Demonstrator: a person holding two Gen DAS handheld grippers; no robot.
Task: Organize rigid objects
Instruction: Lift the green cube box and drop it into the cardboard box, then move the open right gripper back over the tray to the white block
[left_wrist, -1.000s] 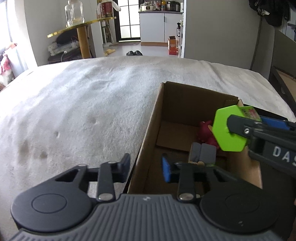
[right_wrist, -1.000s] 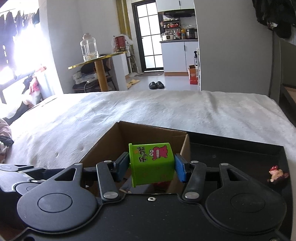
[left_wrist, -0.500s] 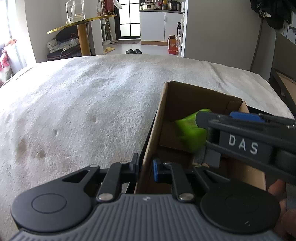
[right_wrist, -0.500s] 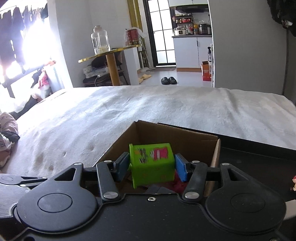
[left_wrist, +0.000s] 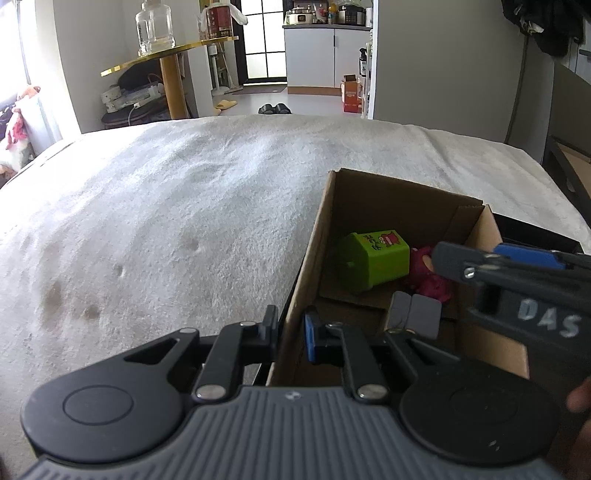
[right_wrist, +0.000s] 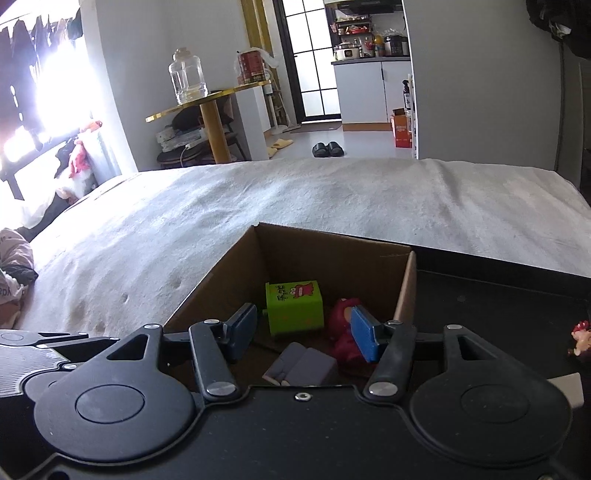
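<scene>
1. The left tongs (left_wrist: 291, 328) are pointed forward and downward, and their jaws are clamped onto the near left wall of the cardboard box (left_wrist: 295, 295), one pad outside and one inside.
2. The right tongs (right_wrist: 301, 332) are held above the open box, angled downward, with the jaws spread and nothing gripped between the blue pads (right_wrist: 364, 339).
3. In the left wrist view, the right tongs are seen entering from the right edge, and part of a hand (left_wrist: 580, 398) is glimpsed behind them.
</scene>
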